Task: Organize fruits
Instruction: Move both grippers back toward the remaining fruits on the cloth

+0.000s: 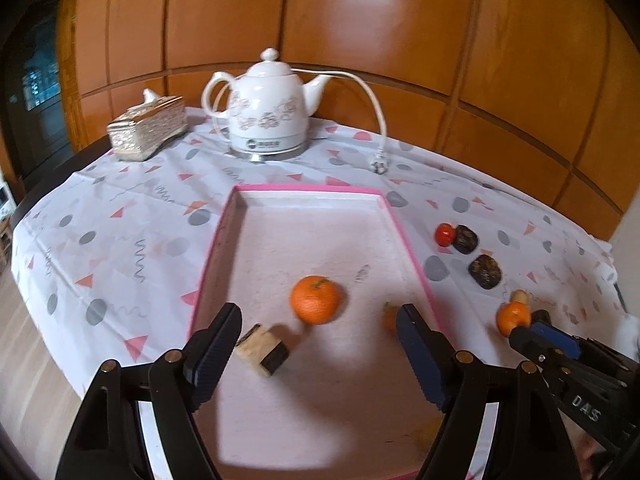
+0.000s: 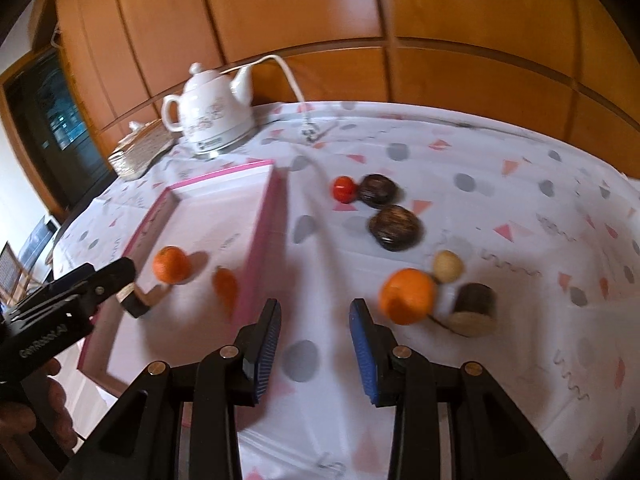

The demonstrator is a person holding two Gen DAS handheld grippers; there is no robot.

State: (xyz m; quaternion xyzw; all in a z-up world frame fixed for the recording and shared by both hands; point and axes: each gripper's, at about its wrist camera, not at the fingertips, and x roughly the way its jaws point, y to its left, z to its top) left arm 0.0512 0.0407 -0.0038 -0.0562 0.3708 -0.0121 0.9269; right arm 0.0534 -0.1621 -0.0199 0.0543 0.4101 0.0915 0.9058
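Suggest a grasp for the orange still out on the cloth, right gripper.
Probably pinch the orange across its widest middle, coming from above. The pale round fruit and the wooden cylinder crowd its far and right sides. The right gripper is open and empty.

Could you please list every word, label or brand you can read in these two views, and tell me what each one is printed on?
"DAS": on the black body of the right claw, seen from the left wrist view.
"GenRobot.AI": on the black body of the left claw, seen from the right wrist view; slightly blurred.
Round logo and lettering on the base of the white electric kettle: too small and blurred to read.
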